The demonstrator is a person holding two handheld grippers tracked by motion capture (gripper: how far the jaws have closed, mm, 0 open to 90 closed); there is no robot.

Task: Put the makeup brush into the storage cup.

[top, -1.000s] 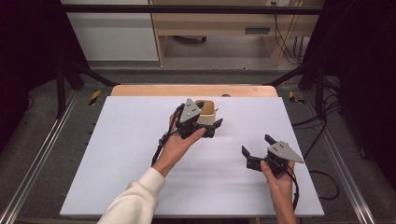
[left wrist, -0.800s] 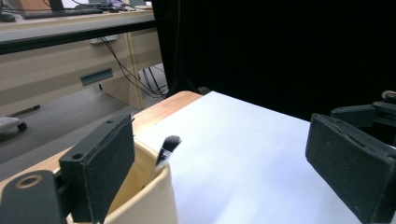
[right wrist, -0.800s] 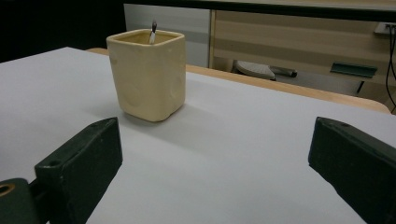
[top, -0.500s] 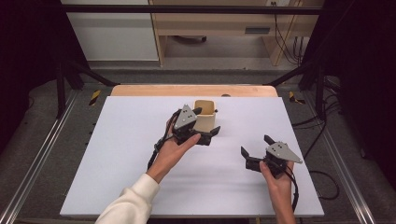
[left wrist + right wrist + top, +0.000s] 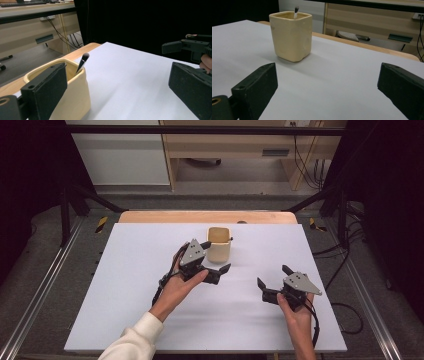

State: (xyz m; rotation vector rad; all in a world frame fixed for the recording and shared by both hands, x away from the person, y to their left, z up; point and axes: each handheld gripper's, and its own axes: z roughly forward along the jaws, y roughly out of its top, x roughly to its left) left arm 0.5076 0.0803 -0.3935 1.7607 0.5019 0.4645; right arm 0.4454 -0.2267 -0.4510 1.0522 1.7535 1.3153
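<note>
Here both tongs gape, left tongs (image 5: 216,258) just opened beside the cup (image 5: 219,245) (brush (image 5: 82,61) inside), right tongs (image 5: 272,276) apart.

One cream cup (image 5: 219,245), at 12 o'clock on tabletop (image 5: 125,285). One brush (image 5: 82,62) standing in cup, dark tip above rim at 2 o'clock corner. Two grippers: left gripper (image 5: 216,261) at 7 o'clock from cup, right gripper (image 5: 272,277) at 4 o'clock. Two black jaws per gripper, four in all. Two hands, one per gripper. One white sleeve (image 5: 132,343).
</note>
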